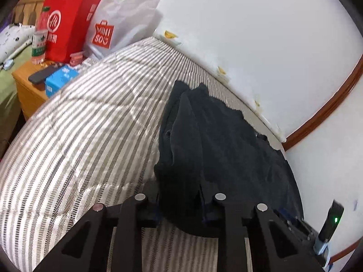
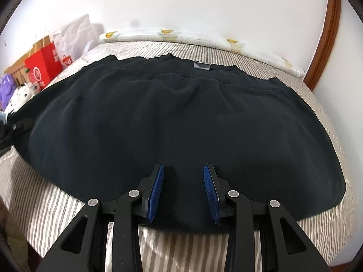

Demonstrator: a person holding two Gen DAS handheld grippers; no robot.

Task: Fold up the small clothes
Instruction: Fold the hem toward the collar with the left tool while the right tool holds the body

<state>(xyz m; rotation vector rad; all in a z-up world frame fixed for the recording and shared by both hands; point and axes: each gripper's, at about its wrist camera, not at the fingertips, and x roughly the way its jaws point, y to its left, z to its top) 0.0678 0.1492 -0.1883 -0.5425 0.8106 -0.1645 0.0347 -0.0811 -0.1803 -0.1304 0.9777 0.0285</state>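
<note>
A black garment [image 2: 172, 117] lies spread on the striped bed cover [image 2: 45, 206], its waistband and grey label [image 2: 202, 66] at the far side. My right gripper [image 2: 183, 190] hovers over its near edge, blue pads [image 2: 156, 188] apart with flat cloth showing between them, open. In the left wrist view the black garment [image 1: 204, 140] is bunched up into a ridge that rises from between my left gripper's fingers [image 1: 181, 208]. The cloth fills the gap and hides the pads, so that gripper is shut on the fabric.
The bed runs along a white wall [image 1: 249, 34]. A wooden nightstand [image 1: 27, 88] at the head of the bed holds a red paper bag [image 1: 65, 25], a white shopping bag [image 1: 118, 20], a bottle [image 1: 39, 38] and a blue box [image 1: 59, 79]. Bare striped cover [image 1: 79, 136] lies left of the garment.
</note>
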